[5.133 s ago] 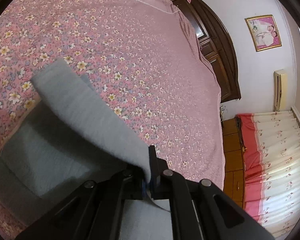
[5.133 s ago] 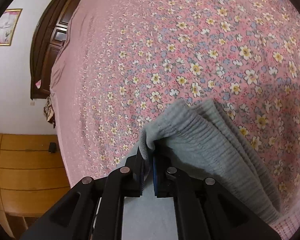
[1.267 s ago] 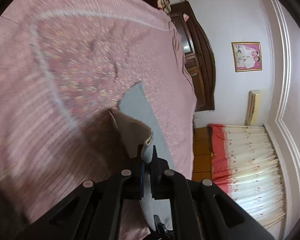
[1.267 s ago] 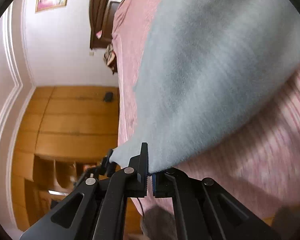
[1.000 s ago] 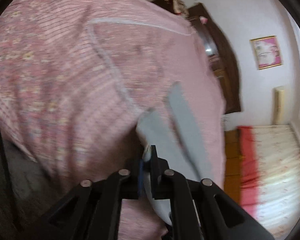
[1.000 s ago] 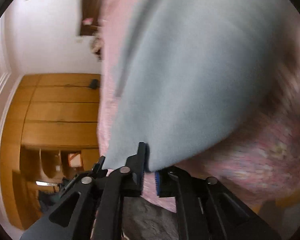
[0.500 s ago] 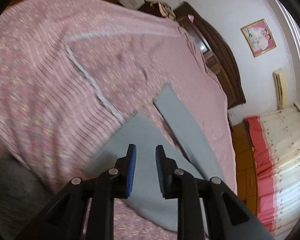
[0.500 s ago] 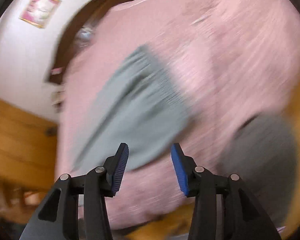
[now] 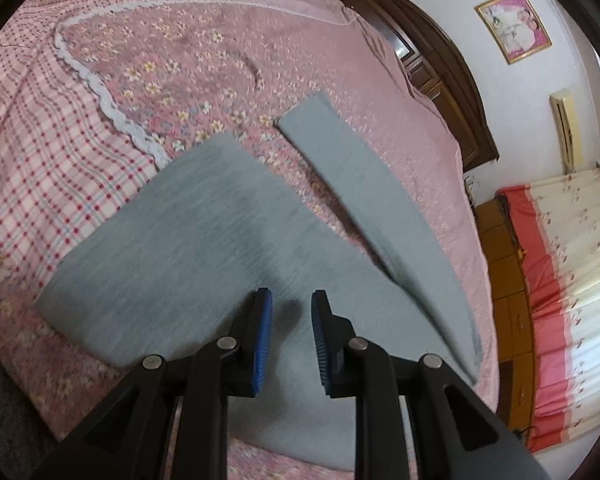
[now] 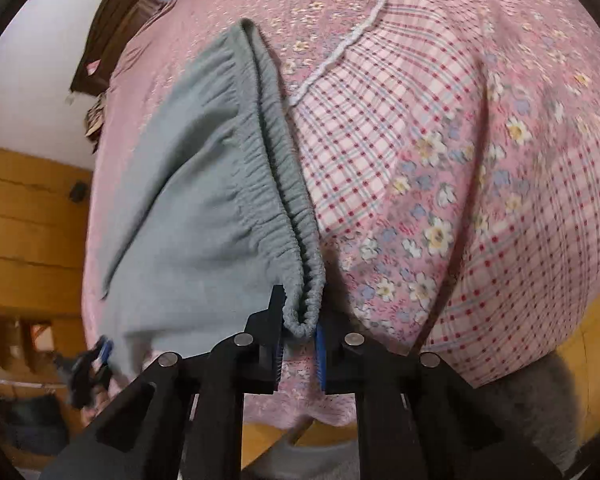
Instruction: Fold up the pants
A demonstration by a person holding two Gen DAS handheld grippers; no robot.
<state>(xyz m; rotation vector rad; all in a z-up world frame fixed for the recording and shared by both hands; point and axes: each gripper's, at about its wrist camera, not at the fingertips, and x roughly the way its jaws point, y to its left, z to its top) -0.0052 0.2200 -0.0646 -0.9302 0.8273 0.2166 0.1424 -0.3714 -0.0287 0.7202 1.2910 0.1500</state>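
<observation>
Grey pants (image 9: 204, 264) lie spread flat on the pink flowered bed cover (image 9: 204, 48). In the left wrist view two legs fan out, one broad at the left, one narrow (image 9: 364, 184) to the right. My left gripper (image 9: 291, 332) is open and empty just above the cloth near the crotch. In the right wrist view the gathered elastic waistband (image 10: 276, 148) runs up the frame. My right gripper (image 10: 298, 344) is open, and the waistband's near corner (image 10: 300, 320) lies between its jaws, not pinched.
A checked pink panel with a white lace edge (image 9: 112, 100) borders the cover. A dark wooden headboard (image 9: 440, 64) and flowered curtain (image 9: 572, 264) stand to the right. Wooden cabinets (image 10: 28, 216) and a grey cloth (image 10: 532, 400) show beyond the bed edge.
Both grippers were shut on the pants and swung them through the air; they have since opened. The pants now lie flat on the bed and both grippers have drawn back a little.
</observation>
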